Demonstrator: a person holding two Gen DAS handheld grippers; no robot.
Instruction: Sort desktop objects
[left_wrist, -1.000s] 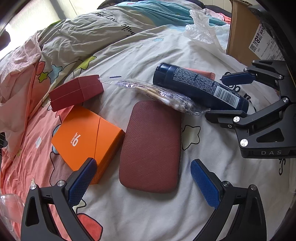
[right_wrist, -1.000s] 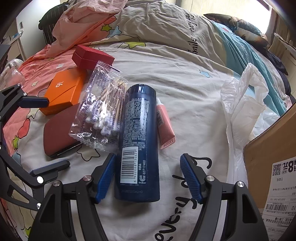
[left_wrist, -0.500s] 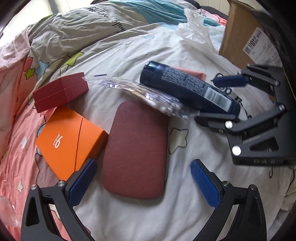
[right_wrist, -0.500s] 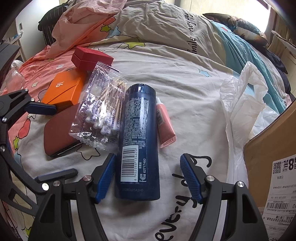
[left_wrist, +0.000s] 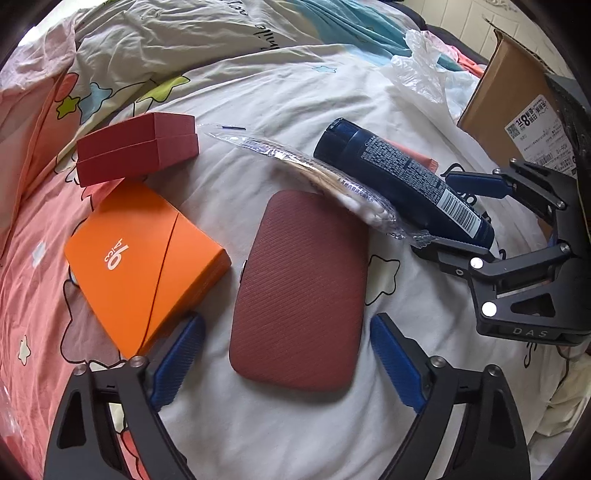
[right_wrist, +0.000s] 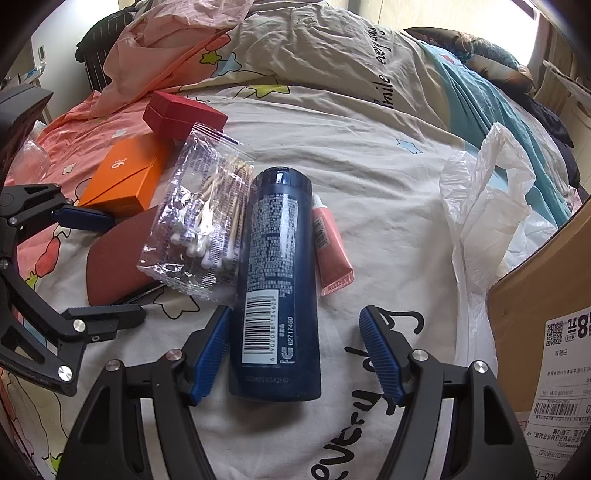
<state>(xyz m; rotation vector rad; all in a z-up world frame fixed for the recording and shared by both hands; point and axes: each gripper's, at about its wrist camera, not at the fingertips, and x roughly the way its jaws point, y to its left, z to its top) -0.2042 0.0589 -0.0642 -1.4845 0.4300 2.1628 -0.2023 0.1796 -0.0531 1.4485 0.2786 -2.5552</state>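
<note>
A maroon flat case (left_wrist: 299, 288) lies on the bedsheet between the jaws of my left gripper (left_wrist: 288, 320), which are closing; the pads do not press on it. My right gripper (right_wrist: 293, 314) straddles the base of a dark blue bottle (right_wrist: 280, 266) lying flat. Its left pad is next to the bottle's side and its right pad stands apart. A bag of cotton swabs (right_wrist: 199, 229) leans on the bottle's left side and overlaps the case. A pink tube (right_wrist: 328, 243) lies along the bottle's right. Left of the case sit an orange box (left_wrist: 144, 258) and a red box (left_wrist: 136, 147).
A cardboard box (right_wrist: 535, 332) with a shipping label stands at the right, and a white plastic bag (right_wrist: 487, 206) is crumpled beside it. Rumpled quilts and pink bedding (right_wrist: 166, 48) rise behind the objects. Bare sheet shows between the bottle and the bag.
My left gripper has tilted and shifted over the maroon case, and its jaws have narrowed a little. The right gripper and the bottle have not moved.
</note>
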